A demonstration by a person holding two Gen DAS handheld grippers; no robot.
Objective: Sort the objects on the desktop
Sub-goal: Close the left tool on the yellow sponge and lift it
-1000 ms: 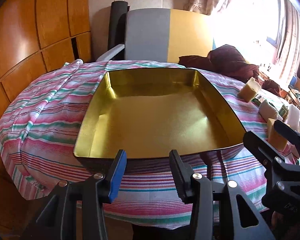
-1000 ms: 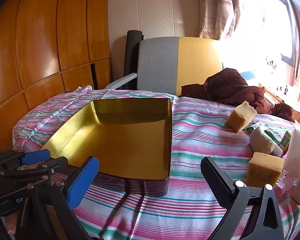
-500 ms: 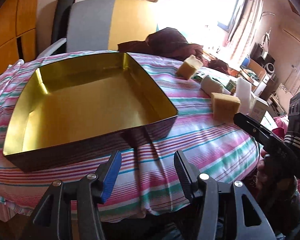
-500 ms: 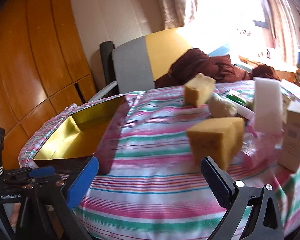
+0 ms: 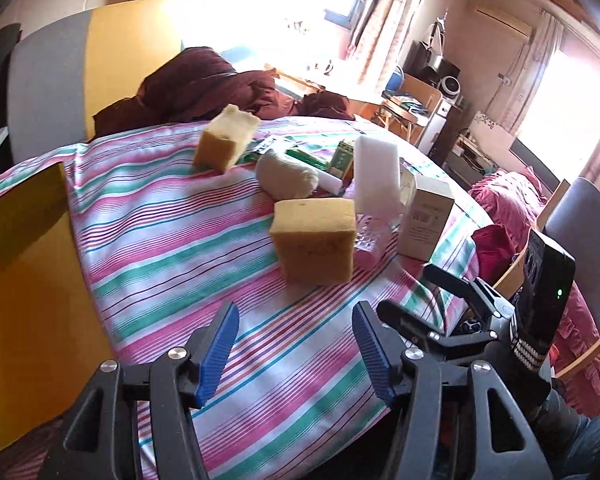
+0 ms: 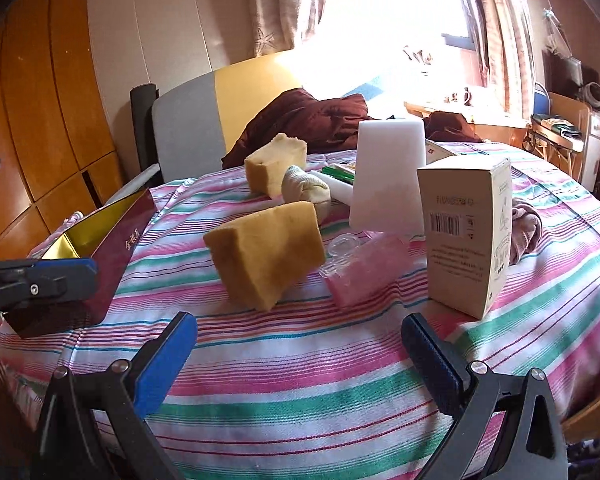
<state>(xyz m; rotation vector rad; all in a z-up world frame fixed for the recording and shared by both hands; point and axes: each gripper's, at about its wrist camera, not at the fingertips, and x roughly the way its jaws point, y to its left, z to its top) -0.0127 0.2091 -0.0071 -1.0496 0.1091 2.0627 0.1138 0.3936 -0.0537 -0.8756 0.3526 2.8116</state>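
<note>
Meanwhile, over a round table under a pink, green and white striped cloth (image 6: pixel 300 360), I hold both claws above the near edge, neither gripping anything. My left gripper (image 5: pixel 296 344) stands with its blue-padded jaws moderately parted and nothing between them; directly ahead of it sits a tan cube-shaped sponge (image 5: pixel 314 240). My right gripper (image 6: pixel 300 354) is spread wider, also empty, with the same sponge (image 6: pixel 266 254) ahead and slightly left of its gap. Ahead and right of the right claw stands an upright cream cardboard box with a barcode (image 6: pixel 466 236), and between that box and the sponge lies a clear pinkish plastic packet (image 6: pixel 364 272). Farther ahead stands a tall white foam block (image 6: pixel 390 176), with a second tan sponge (image 6: pixel 274 164) and a rolled off-white cloth bundle (image 6: pixel 304 190) beyond the near sponge. Off to the left of both claws lies the gold-lined tin tray with dark red outer walls (image 6: pixel 112 240), nothing visible in the part of it I can see. In the right wrist view, the left claw's blue tip shows in front of that tray.
</note>
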